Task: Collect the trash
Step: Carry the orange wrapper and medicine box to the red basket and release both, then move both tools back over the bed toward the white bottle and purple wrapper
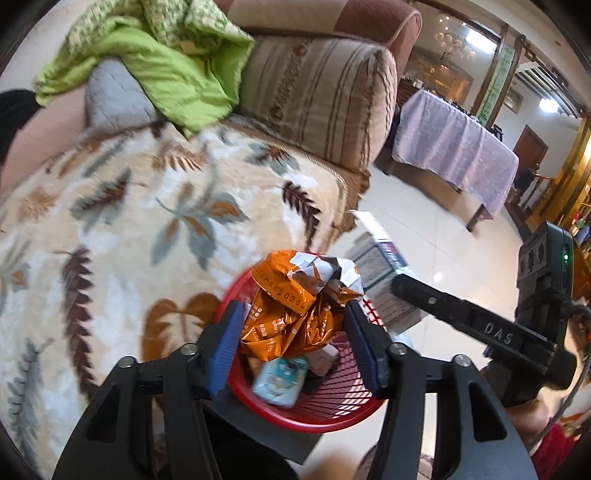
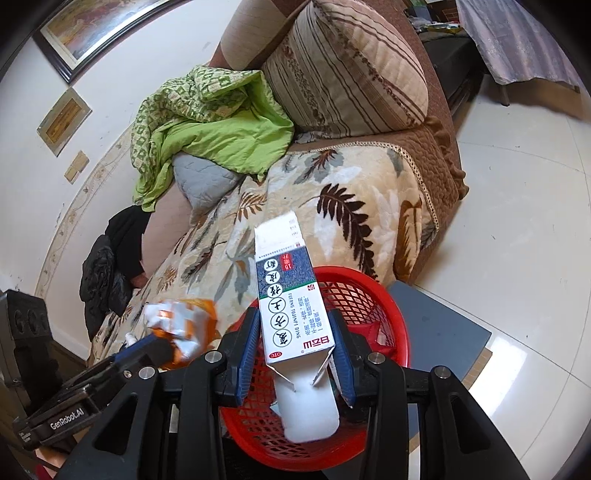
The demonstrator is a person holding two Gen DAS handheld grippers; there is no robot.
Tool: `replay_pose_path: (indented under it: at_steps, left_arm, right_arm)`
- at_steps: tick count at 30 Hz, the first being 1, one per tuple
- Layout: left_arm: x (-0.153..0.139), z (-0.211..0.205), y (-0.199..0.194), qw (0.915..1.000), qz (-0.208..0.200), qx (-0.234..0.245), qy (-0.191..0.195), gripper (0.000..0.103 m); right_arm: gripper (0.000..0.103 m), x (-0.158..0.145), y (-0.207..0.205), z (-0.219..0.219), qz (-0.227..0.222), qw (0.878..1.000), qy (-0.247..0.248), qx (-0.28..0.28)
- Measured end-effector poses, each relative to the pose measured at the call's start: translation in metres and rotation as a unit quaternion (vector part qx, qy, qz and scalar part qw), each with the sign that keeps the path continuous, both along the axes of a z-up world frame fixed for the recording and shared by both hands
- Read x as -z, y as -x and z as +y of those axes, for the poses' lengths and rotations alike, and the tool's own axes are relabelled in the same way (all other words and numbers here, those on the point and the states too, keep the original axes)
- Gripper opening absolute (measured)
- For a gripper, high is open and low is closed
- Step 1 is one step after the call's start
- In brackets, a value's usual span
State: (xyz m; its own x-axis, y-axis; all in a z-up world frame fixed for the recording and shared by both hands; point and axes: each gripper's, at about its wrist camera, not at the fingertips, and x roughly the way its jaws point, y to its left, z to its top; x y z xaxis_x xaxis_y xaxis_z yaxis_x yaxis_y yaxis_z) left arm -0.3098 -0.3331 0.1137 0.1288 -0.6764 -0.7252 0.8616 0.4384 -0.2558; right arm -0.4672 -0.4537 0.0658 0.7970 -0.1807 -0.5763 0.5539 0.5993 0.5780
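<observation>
Left gripper (image 1: 293, 341): jaws about half open around a crumpled orange foil wrapper (image 1: 295, 314); contact with the pads cannot be confirmed. The wrapper sits above the red mesh plastic basket (image 1: 332, 410). Right gripper (image 2: 297, 354): its 2 blue pads clamp a white-and-blue cardboard medicine box (image 2: 291, 299), tilted over the same basket beside the leaf-patterned sofa blanket (image 2: 351, 192).

You're facing a brown sofa (image 2: 436, 155) draped in a leaf-print blanket (image 1: 147, 221), striped cushion (image 2: 343, 70) at its arm, pale glossy tiled floor (image 2: 517, 221), framed picture (image 2: 96, 26) on the white wall.
</observation>
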Motion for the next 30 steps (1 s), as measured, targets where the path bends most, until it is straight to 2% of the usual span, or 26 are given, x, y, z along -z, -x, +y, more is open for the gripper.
replay_pose_path:
  at_steps: [1, 3, 5, 12, 17, 19, 22, 27, 30]
  left_arm:
    - [0.003, -0.002, -0.001, 1.0, 0.005, 0.001, -0.005, 0.068]
    - [0.008, -0.005, -0.001, 0.9998, 0.017, -0.002, -0.013, 0.069]
    - [0.007, 0.001, 0.0, 0.9997, 0.022, -0.002, -0.006, 0.069]
    - [-0.012, 0.033, -0.011, 0.9992, -0.009, -0.035, 0.017, 0.07]
    - [-0.022, 0.065, -0.027, 0.9966, -0.034, -0.07, 0.027, 0.07]
    - [-0.025, 0.078, -0.034, 0.9951, -0.044, -0.084, 0.028, 0.07]
    - [-0.029, 0.106, -0.051, 0.991, -0.063, -0.115, 0.03, 0.07]
    - [-0.028, 0.154, -0.088, 0.9819, -0.07, -0.172, 0.034, 0.07]
    - [-0.023, 0.192, -0.119, 0.9717, -0.064, -0.224, 0.037, 0.07]
  right_arm:
    - [0.05, 0.003, -0.002, -0.001, 0.004, 1.0, -0.003, 0.0]
    - [0.055, 0.004, -0.001, -0.003, 0.006, 1.0, -0.005, 0.005]
    - [0.055, 0.0, 0.002, -0.001, 0.006, 1.0, 0.007, 0.009]
    - [0.055, -0.017, 0.003, 0.005, -0.011, 1.0, 0.024, 0.0]
    - [0.055, -0.029, -0.017, 0.022, -0.006, 0.999, 0.039, -0.032]
    - [0.059, -0.035, -0.031, 0.034, -0.001, 0.997, 0.051, -0.051]
    - [0.059, -0.039, -0.053, 0.052, 0.004, 0.995, 0.063, -0.082]
    - [0.059, -0.048, -0.1, 0.088, 0.003, 0.985, 0.078, -0.155]
    - [0.059, -0.053, -0.13, 0.114, 0.009, 0.976, 0.094, -0.195]
